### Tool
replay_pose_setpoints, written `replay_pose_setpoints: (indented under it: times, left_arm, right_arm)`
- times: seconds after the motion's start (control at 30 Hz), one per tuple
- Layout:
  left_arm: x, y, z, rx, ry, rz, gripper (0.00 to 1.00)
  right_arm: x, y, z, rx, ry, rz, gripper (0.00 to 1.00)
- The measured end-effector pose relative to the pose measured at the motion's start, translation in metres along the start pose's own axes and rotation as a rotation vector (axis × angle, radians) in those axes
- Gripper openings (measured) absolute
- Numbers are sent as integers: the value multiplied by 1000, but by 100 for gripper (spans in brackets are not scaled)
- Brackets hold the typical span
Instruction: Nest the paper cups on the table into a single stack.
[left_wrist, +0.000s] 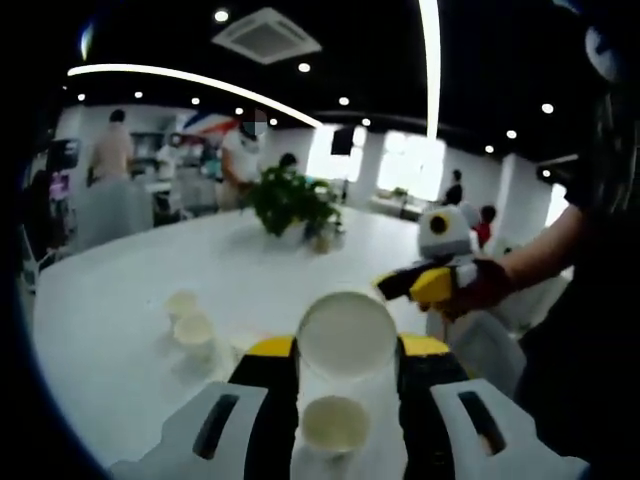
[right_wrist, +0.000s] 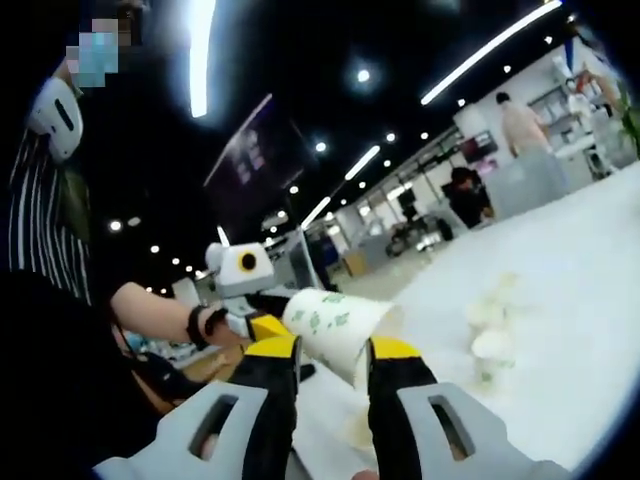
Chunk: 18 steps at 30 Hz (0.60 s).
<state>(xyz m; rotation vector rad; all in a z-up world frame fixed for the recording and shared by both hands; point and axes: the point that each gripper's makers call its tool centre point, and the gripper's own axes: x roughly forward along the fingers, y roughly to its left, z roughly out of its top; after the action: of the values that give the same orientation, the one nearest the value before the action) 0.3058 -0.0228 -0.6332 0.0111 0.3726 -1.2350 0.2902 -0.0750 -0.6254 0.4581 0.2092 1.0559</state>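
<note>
Between the left tool (left_wrist: 345, 365), clamped on a raised cup (left_wrist: 347, 335), and the tabletop (left_wrist: 120, 300), another cup (left_wrist: 334, 423) sits mouth-up directly underneath; right tool's (right_wrist: 320, 365) grip I can't tell.

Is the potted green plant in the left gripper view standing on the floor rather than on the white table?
No, the potted plant stands on the white table, beyond the loose paper cups.

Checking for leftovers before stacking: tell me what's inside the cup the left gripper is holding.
In the left gripper view, the paper cup between the left gripper jaws faces the camera mouth-first; its visible interior looks plain white, nothing inside. Blur hides fine detail, and another cup stands on the table below.
</note>
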Motion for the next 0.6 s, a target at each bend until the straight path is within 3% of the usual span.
replay_pose_setpoints:
  times: [0.6]
  left_arm:
    - [-2, -11, -7, -7, 9, -20, 35]
  right_arm:
    - [-5, 8, 8, 48, -22, 46, 7]
